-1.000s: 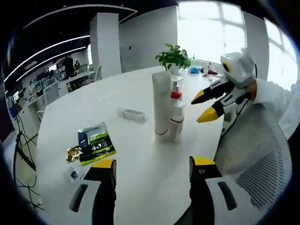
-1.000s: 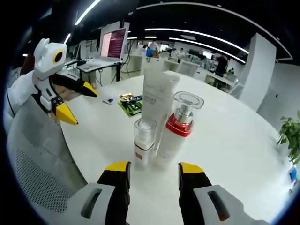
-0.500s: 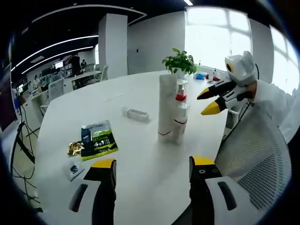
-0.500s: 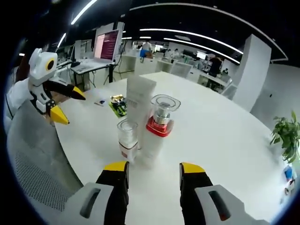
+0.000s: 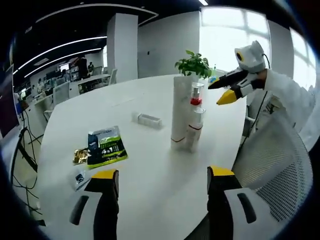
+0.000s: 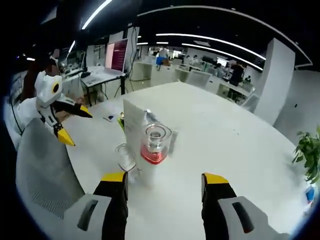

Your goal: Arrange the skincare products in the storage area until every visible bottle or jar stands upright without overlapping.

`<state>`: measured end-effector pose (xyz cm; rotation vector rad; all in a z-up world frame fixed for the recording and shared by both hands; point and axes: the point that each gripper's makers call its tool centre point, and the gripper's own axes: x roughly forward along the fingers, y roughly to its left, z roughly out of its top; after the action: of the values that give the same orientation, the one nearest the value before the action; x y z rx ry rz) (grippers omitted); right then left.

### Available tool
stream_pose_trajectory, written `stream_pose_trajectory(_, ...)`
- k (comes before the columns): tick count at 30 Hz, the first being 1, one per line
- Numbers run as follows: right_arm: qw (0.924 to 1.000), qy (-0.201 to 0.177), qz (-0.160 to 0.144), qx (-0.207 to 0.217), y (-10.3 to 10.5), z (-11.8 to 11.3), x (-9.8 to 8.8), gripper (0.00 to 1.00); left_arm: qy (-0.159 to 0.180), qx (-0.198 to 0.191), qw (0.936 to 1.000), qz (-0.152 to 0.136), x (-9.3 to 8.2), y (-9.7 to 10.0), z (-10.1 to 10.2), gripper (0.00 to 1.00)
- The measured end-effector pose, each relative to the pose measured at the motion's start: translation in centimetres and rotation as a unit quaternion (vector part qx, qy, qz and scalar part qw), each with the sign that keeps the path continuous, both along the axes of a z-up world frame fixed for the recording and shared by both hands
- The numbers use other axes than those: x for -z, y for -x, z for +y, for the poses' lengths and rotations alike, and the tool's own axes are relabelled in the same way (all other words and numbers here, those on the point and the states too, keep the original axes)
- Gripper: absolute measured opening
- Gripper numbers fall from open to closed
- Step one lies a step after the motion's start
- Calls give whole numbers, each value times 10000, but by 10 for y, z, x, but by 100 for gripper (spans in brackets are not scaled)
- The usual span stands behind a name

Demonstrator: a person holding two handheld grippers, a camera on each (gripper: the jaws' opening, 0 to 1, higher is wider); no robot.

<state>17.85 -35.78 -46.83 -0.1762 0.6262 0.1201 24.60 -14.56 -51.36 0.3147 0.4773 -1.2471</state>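
Three upright items, tall white tube (image 5: 178, 112), red-collared pump bottle (image 6: 153, 156) and small clear-capped bottle (image 5: 194, 131), look light and tippy. We would grip low on their bodies. Left gripper (image 5: 162, 175) and right gripper (image 6: 165, 177) stand apart, empty.

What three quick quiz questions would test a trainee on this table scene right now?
1. True or false: the tall white tube lies flat on the table.
2. Which product has the red collar: A) the pump bottle B) the small clear-capped bottle?
3. How do the jaws of the left gripper and right gripper stand?

Key: 1 false, it stands upright. 2 A. 3 both open, holding nothing.
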Motion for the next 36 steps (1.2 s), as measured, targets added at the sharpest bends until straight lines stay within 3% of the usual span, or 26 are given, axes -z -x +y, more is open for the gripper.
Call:
stream_pose_trajectory(6,9995,172,140,-243,-11,-12,-10,62,-48,-55,10000,34,3,-3,1,68)
stream_pose_trajectory(15,9966,-71,280,-774,-20,-9,-29,73,-112,-124,9999,-22,6,-5,3,74)
stream_pose_trajectory(22,9946,-108,198,-1015,-40,-17,-52,82,-111,-197,9997,-3,7,-9,4,80)
stream_pose_trajectory(24,9943,-121,169,-1049,-47,-20,-55,88,-52,-217,9997,-22,5,-11,3,83)
stream_pose_trajectory(29,9955,-354,-4,-884,-73,-21,-71,84,-32,-259,9997,-9,6,-14,5,86)
stream_pose_trajectory(31,9950,-172,-58,-985,-81,-19,-74,85,-37,-257,9997,-10,6,-14,5,87)
stream_pose_trajectory(36,9931,-175,107,-1154,-96,-9,-63,88,-61,-301,9995,-12,7,-15,6,88)
